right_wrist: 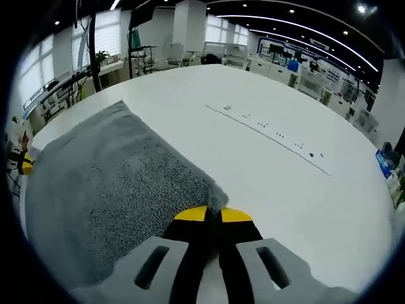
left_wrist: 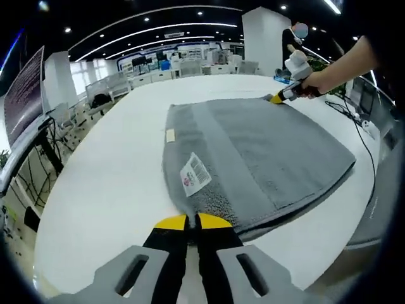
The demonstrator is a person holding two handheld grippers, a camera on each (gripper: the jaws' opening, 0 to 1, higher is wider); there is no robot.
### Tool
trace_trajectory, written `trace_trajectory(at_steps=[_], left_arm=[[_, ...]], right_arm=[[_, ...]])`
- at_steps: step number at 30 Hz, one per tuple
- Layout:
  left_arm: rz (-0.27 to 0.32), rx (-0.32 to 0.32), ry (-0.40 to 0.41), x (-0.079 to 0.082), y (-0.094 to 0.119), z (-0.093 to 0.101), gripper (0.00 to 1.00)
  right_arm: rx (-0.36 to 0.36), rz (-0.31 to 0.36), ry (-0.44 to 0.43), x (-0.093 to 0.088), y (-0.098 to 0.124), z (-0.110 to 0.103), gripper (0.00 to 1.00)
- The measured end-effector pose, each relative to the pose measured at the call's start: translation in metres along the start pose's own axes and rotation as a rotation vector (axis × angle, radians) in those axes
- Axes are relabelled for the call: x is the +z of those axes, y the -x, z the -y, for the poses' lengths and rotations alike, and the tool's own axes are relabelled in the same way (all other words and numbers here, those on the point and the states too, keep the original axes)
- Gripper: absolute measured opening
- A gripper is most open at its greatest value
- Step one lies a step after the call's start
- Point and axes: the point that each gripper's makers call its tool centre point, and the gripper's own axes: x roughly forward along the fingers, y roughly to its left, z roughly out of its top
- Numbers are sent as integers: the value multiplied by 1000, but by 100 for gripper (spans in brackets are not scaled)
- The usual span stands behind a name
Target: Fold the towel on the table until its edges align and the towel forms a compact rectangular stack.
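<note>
A grey towel (left_wrist: 266, 152) lies folded on the white table (left_wrist: 114, 177), with a white label (left_wrist: 195, 173) and a small tan tag on its upper side. My left gripper (left_wrist: 191, 221) is shut on the towel's near corner. At the far corner, the right gripper (left_wrist: 278, 97) pinches the towel, held by a person's hand. In the right gripper view, the right gripper (right_wrist: 212, 214) is shut on a corner of the grey towel (right_wrist: 101, 190), which spreads to the left over the table (right_wrist: 278, 177).
A black cable (left_wrist: 357, 123) runs along the table's right edge. Chairs and desks stand beyond the table's far side. A faint line of small marks (right_wrist: 272, 133) crosses the table top.
</note>
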Motion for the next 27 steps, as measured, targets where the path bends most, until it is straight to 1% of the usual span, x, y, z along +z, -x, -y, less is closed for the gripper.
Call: trace_trajectory(at_steps=[2, 5, 6, 8, 10, 13, 15, 21, 22, 23, 25, 26, 27], left_arm=[[6, -25, 9, 5, -3, 17, 5], [4, -45, -1, 10, -6, 41, 5], [6, -49, -5, 12, -7, 47, 5], [7, -58, -13, 15, -8, 61, 5], [7, -63, -19, 18, -10, 72, 5], [6, -75, -40, 22, -13, 92, 5], [3, -79, -73, 25, -15, 103, 5], [3, -87, -92, 30, -18, 129, 5], [5, -90, -103, 31, -19, 132, 5], [7, -100, -134, 32, -20, 137, 5], [5, -108, -199, 33, -19, 139, 4], [4, -107, -190, 33, -20, 138, 4], [5, -109, -176, 32, -20, 136, 4]], right_arm=[[-9, -1, -5, -8, 8, 14, 3], [-15, -7, -1, -18, 15, 30, 3], [-19, -10, -1, -21, 24, 32, 3], [-20, -13, -1, -28, 29, 45, 3], [-23, -13, 0, -34, 40, 50, 3], [-24, -8, -6, -43, 46, 68, 3], [-23, -6, -14, -48, 50, 77, 3], [-24, -7, -18, -58, 55, 102, 3], [-25, -7, -18, -59, 57, 104, 3], [-26, -7, -21, -62, 58, 109, 3], [-27, -1, -30, -65, 60, 115, 3], [-25, 12, -51, -65, 64, 114, 3], [-18, 34, -95, -65, 66, 113, 3]])
